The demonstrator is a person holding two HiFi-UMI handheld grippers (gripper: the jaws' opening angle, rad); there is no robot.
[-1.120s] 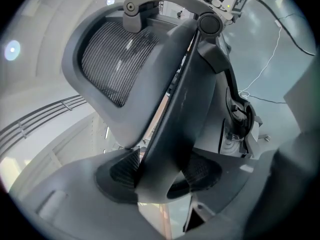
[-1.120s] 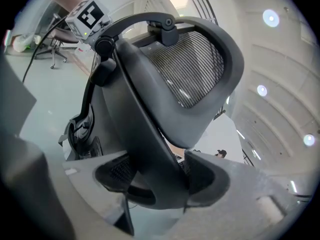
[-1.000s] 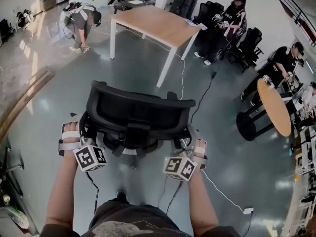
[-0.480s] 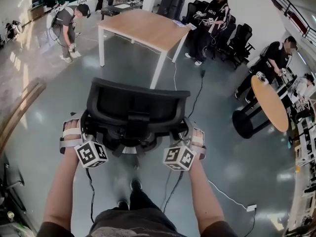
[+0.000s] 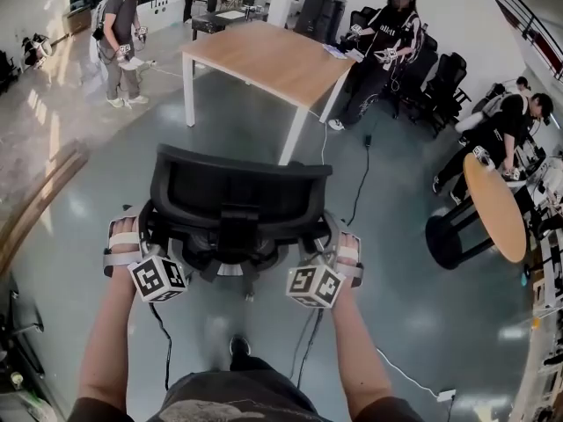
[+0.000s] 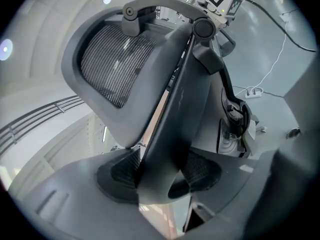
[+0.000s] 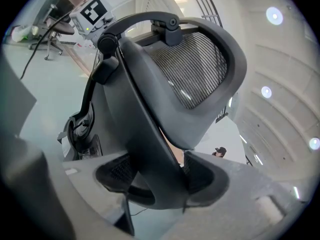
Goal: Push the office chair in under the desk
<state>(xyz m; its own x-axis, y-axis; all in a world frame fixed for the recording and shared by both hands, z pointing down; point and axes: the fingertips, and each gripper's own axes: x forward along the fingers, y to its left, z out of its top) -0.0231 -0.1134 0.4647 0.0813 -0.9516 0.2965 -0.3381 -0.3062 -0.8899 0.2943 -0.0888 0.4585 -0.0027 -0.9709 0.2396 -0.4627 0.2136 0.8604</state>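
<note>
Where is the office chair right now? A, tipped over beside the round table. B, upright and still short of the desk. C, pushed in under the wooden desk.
B: the office chair stands upright, plainly short of the desk ahead, with the left gripper and the right gripper each clamped on its frame.

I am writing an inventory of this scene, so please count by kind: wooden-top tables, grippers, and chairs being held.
Wooden-top tables: 2 (desk, round table)
Grippers: 2 (left gripper, right gripper, jaws of both clamped on the chair's frame)
Held chairs: 1 (office chair)
Total: 5
</note>
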